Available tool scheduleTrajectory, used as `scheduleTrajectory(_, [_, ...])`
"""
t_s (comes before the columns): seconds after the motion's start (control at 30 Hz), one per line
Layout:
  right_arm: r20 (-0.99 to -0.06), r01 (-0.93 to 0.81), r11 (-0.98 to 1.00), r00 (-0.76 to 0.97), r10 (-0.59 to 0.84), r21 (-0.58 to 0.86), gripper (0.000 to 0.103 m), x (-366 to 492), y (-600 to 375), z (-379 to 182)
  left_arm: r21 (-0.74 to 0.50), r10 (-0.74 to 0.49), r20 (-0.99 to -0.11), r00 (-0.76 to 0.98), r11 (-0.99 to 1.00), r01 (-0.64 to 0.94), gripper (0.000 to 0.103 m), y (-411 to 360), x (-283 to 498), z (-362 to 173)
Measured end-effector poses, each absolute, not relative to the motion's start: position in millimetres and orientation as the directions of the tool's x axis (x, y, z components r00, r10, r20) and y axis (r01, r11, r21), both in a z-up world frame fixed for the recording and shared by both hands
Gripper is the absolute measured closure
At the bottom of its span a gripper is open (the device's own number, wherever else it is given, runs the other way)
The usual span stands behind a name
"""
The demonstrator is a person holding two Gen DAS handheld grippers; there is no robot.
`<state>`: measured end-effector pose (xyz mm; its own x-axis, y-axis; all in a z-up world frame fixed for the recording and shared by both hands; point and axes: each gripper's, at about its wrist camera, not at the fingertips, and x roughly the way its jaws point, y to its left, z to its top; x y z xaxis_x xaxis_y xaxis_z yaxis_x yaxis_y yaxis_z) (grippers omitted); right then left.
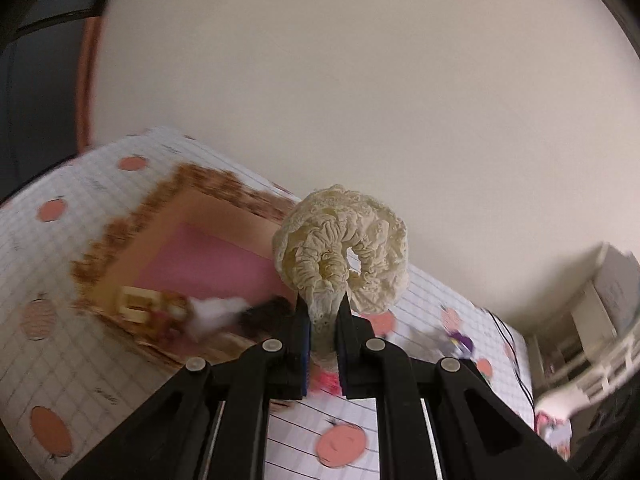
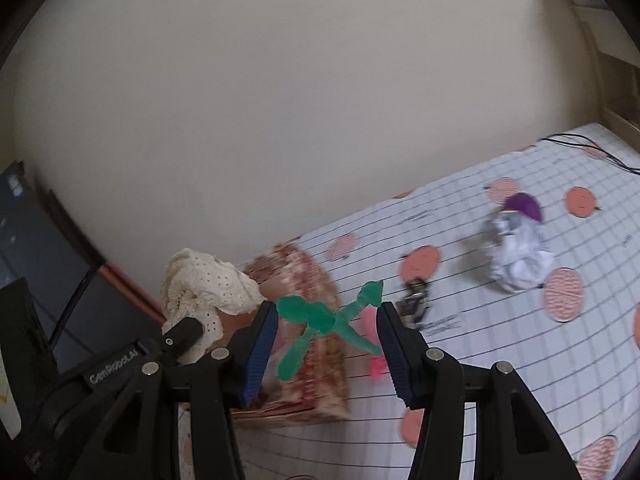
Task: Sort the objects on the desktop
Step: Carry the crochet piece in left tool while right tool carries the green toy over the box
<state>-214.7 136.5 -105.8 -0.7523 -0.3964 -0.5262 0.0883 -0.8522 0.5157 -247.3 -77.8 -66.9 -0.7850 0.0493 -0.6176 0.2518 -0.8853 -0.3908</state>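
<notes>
My left gripper (image 1: 324, 312) is shut on a cream lace scrunchie (image 1: 344, 252) and holds it above a shallow patterned cardboard box (image 1: 160, 248) with a pink floor. The scrunchie also shows in the right wrist view (image 2: 208, 284), with the left gripper (image 2: 182, 332) under it. My right gripper (image 2: 326, 316) is open, its jaws wide apart. A green plastic hair clip (image 2: 324, 320) is in the gap between the fingers, over the box (image 2: 316, 376); I cannot tell whether it touches a pad.
Small items lie in the box (image 1: 160, 312). On the checked cloth with orange dots (image 2: 480, 340) lie a pink clip (image 2: 374, 344), a dark clip (image 2: 416, 304), crumpled white paper (image 2: 520, 256) and a purple thing (image 2: 524, 204). A black cable (image 2: 592, 152) runs far right.
</notes>
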Motion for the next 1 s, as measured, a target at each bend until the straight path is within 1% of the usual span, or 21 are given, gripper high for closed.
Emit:
scheduleTrajectory(0.17, [-0.517, 0.177, -0.850, -0.726, -0.453, 0.496, 0.048, -215.3, 101.2, -103.4, -0.383, -0.050, -0.636, -0.770, -0.846, 0.372, 0.092, -115.5, -238.1, -69.3])
scheduleTrajectory(0.43, [-0.533, 0.270, -0.848, -0.680, -0.504, 0.457, 0.048, -212.9, 53.6, -111.9, -0.389, -0.162, -0.661, -0.732, -0.761, 0.519, 0.092, -161.5, -224.7, -79.1])
scheduleTrajectory(0.57, [-0.546, 0.294, -0.853, -0.667, -0.506, 0.431, 0.048, -213.0, 39.5, -117.1, -0.394, -0.177, -0.669, -0.722, -0.740, 0.545, 0.092, -173.8, -222.6, -83.4])
scheduleTrajectory(0.77, [-0.566, 0.312, -0.871, -0.667, -0.485, 0.378, 0.048, -215.5, 27.9, -118.7, -0.401, -0.168, -0.683, -0.711, -0.727, 0.557, 0.092, -178.8, -226.3, -89.0])
scheduleTrajectory(1.0, [-0.582, 0.311, -0.875, -0.656, -0.480, 0.370, 0.048, -219.2, 24.6, -125.8, -0.400, -0.163, -0.695, -0.700, -0.722, 0.565, 0.092, -184.0, -227.8, -97.2])
